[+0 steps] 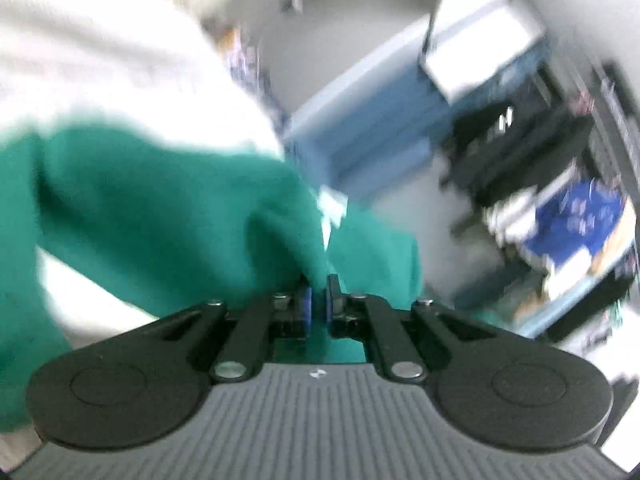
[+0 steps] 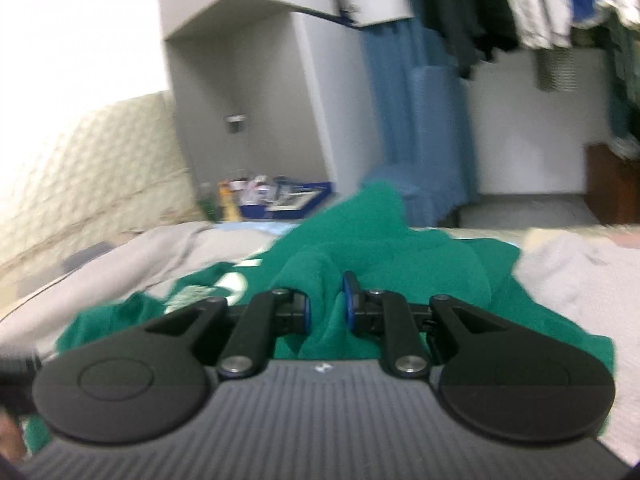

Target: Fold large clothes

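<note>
Left gripper (image 1: 318, 300): fingers nearly pressed together, pinching a fold of the green garment (image 1: 160, 208), lifted and smeared by motion blur. Right gripper (image 2: 327, 308): pinching another bunched ridge of the same garment (image 2: 380, 248), heaped on the pale bed cover (image 2: 580, 280). White printing (image 2: 230, 284) on the green cloth, too blurred to read. Blue curtain (image 2: 420, 120) behind, hanging clothes (image 2: 520, 8) cut off at the top edge (colours only, no shapes). Shelf clutter (image 1: 576, 220) in the left view unreadable.

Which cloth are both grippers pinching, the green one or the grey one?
The green garment. Left gripper and right gripper both clamp its folds; the grey cloth lies untouched.
</note>
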Tool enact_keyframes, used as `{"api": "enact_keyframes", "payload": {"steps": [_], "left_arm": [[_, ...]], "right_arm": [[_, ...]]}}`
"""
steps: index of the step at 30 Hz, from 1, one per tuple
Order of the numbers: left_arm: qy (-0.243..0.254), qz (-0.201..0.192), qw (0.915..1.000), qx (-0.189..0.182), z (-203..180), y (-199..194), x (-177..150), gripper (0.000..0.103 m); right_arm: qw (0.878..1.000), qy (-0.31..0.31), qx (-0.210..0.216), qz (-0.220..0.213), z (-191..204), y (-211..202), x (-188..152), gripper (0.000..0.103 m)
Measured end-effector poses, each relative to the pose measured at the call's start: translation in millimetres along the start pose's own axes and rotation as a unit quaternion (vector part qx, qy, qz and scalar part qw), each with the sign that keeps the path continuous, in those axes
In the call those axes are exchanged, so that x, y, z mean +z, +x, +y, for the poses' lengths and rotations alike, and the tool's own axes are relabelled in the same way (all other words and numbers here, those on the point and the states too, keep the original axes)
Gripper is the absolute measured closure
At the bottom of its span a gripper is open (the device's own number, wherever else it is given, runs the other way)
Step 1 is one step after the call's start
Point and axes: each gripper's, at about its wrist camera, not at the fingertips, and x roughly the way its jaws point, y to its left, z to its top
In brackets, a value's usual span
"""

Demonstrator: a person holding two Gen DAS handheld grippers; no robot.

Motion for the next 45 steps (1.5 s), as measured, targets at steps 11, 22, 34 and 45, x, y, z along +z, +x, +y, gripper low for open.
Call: {"api": "enact_keyframes", "payload": {"steps": [11,22,34,45], "left_arm": [[-0.062,-0.153,0.9818,0.094,43.4,-79.3,92.3,0.096],[-0.039,-0.141,0.9647,0.219,88.5,-37.0,92.2,0.095],[-0.032,-0.133,0.9667,0.216,78.0,-55.5,72.8,0.040],[0.014,-0.117,0.9769,0.179,26.8,-92.6,41.7,0.028]], "right_arm": [[0.976,-0.063,0.200,0.057,99.7,-37.5,-30.4,0.084],[0.941,-0.117,0.257,0.189,149.4,-10.9,-100.5,0.085],[0.932,-0.109,0.280,0.204,141.4,-15.9,-86.6,0.081],[0.923,-0.108,0.335,0.159,112.4,-41.6,-48.6,0.009]]}}
